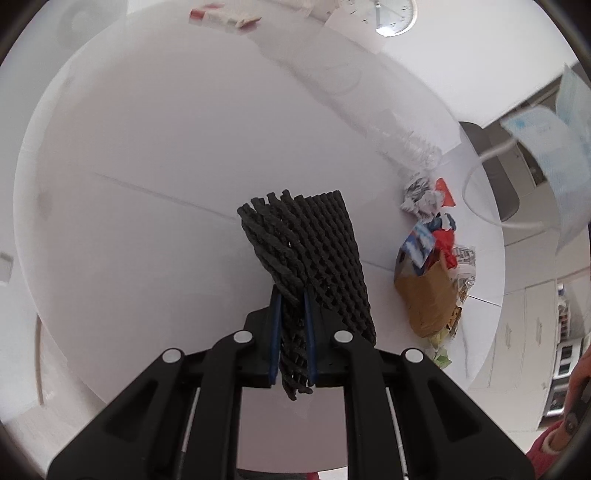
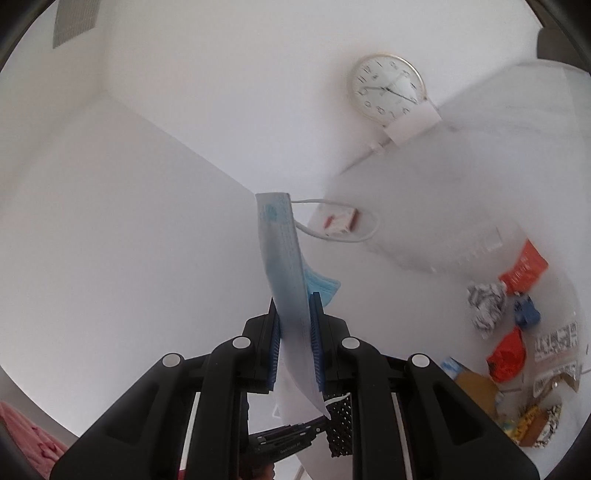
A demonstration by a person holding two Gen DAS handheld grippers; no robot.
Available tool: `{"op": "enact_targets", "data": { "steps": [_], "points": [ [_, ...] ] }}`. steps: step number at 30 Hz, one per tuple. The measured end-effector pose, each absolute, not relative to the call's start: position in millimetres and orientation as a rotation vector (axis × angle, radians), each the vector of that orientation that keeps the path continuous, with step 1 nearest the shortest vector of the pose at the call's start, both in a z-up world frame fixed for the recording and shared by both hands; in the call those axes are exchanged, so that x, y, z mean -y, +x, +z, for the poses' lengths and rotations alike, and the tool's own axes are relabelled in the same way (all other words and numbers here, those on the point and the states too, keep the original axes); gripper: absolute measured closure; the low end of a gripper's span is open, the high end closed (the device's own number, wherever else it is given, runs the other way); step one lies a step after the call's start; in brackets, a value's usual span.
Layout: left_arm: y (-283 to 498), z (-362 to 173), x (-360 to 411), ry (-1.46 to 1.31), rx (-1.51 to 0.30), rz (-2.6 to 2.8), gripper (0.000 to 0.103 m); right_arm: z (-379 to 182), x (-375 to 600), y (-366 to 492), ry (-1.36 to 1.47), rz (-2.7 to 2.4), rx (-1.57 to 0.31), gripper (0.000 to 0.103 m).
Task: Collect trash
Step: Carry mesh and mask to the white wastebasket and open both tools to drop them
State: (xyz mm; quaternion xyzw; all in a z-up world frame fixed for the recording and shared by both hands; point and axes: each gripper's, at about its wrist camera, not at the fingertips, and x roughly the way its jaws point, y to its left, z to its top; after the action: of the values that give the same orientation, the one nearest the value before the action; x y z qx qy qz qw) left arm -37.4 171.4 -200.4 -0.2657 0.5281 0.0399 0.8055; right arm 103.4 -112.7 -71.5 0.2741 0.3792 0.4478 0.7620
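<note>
My left gripper (image 1: 292, 299) is shut on a black foam mesh sleeve (image 1: 310, 251), which sticks up past the blue pads above the round white table (image 1: 166, 155). In the right wrist view my right gripper (image 2: 294, 306) is shut on a light blue face mask (image 2: 284, 258) whose white ear loop (image 2: 343, 236) hangs out to the right. That mask (image 1: 554, 155) also shows at the right edge of the left wrist view, raised above the table. The black mesh sleeve (image 2: 340, 424) and the left gripper appear below my right fingers.
A pile of trash lies at the table's right side: a brown paper bag (image 1: 428, 295), crumpled printed paper (image 1: 421, 195), red wrappers (image 1: 445, 240), a clear crushed bottle (image 1: 410, 144). A red-and-white packet (image 1: 221, 14) lies at the far edge. A wall clock (image 2: 386, 90) hangs behind.
</note>
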Motion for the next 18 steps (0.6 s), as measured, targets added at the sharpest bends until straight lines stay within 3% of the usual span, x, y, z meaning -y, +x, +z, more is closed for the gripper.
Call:
{"op": "enact_targets", "data": {
  "steps": [5, 10, 14, 18],
  "points": [
    [-27, -159, -159, -0.433, -1.097, -0.025, 0.092, -41, 159, 72, 0.577, 0.866, -0.732, 0.087],
    [-15, -113, -115, -0.276, -1.05, -0.256, 0.092, -33, 245, -18, 0.427, 0.515, -0.741, 0.087],
    [-9, -90, -58, -0.131, -1.02, -0.463, 0.092, -65, 296, -95, 0.339, 0.154, -0.837, 0.085],
    [-11, -80, 9, -0.015, -1.01, -0.677, 0.092, -152, 328, -144, 0.372, -0.126, -0.988, 0.085]
  ]
}}
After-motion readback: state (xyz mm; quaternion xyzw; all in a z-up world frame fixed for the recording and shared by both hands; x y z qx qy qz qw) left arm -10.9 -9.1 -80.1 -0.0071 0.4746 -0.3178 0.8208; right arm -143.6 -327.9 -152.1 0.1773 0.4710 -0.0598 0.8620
